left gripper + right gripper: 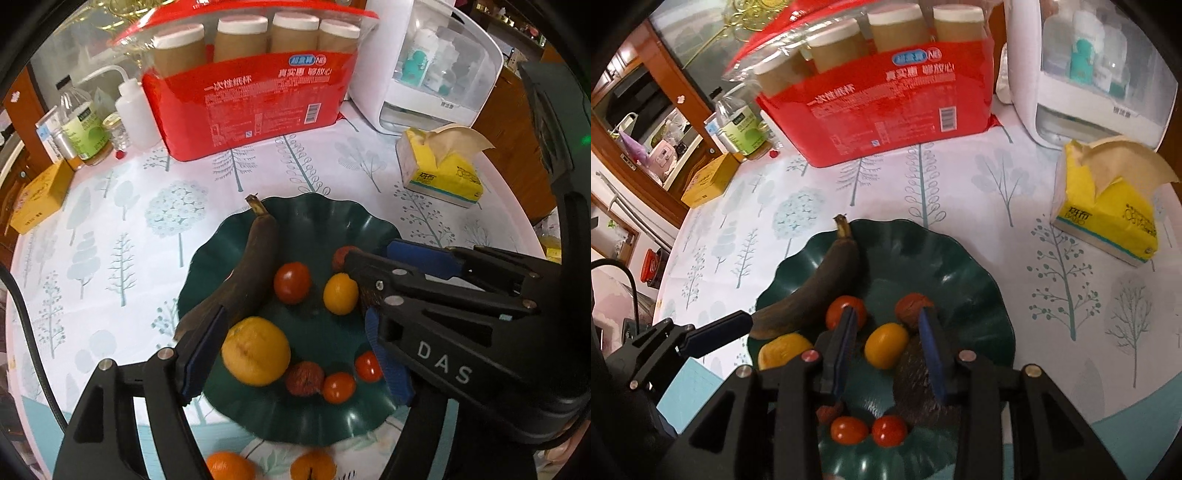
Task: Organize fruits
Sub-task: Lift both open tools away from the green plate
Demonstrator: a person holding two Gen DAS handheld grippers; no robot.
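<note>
**Both grippers open over the fruit plate**

While the dark green plate (979,295) sits on the tree-print tablecloth (997,206), the right gripper (888,334) hangs spread above it, empty, a small yellow fruit (886,345) between its fingers. Beside it, the left gripper (295,347) gapes around the large orange (256,350), gripping nothing. A blackened banana (255,266) lies along the plate's left side, among cherry tomatoes (291,282).

Home dining room: tree-print tablecloth (122,221), tissue pack (439,173), paper-cup pack (251,107), wooden cabinets (639,122).

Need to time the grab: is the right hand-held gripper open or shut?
Open: right hand-held gripper fingers straddle the small yellow fruit, gaps both sides.
</note>
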